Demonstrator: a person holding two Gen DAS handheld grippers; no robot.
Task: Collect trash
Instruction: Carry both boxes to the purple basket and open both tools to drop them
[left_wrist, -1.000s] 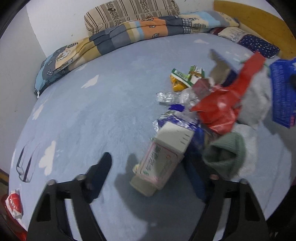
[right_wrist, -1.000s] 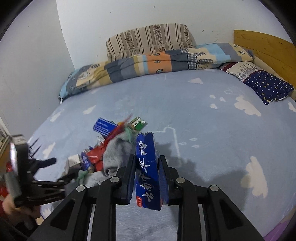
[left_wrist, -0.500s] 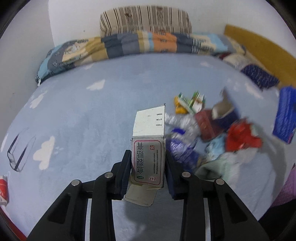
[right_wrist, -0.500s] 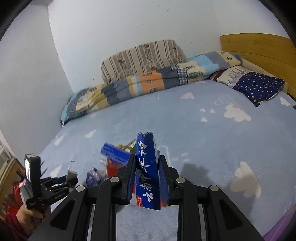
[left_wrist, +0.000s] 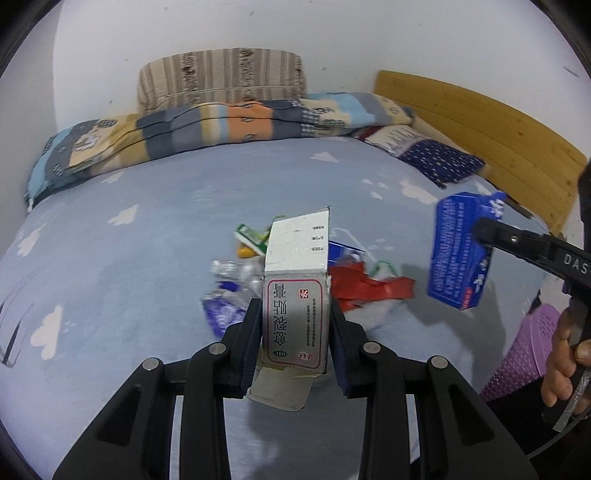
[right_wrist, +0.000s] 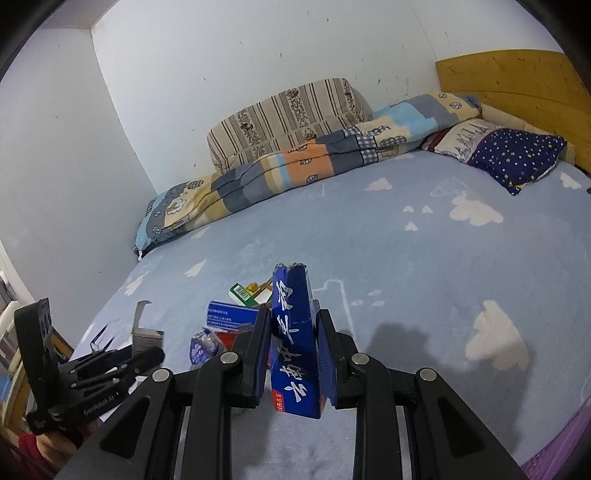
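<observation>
Clamping the white box (left_wrist: 295, 317), left gripper (left_wrist: 294, 345) jaws closed since earlier

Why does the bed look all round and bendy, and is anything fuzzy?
Both wrist views use fisheye lenses, curving the bed and darkening the corners. Left wrist view: the trash pile is blurry, while the white box stays sharp. Right wrist view: the blue box is crisp.

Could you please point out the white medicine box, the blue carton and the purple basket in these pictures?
white medicine box (left_wrist: 295, 317): left wrist view, on its printed front face between the fingers.
blue carton (right_wrist: 295, 339): right wrist view, on its lettered side.
purple basket (left_wrist: 524, 358): left wrist view, on its perforated wall.
</observation>
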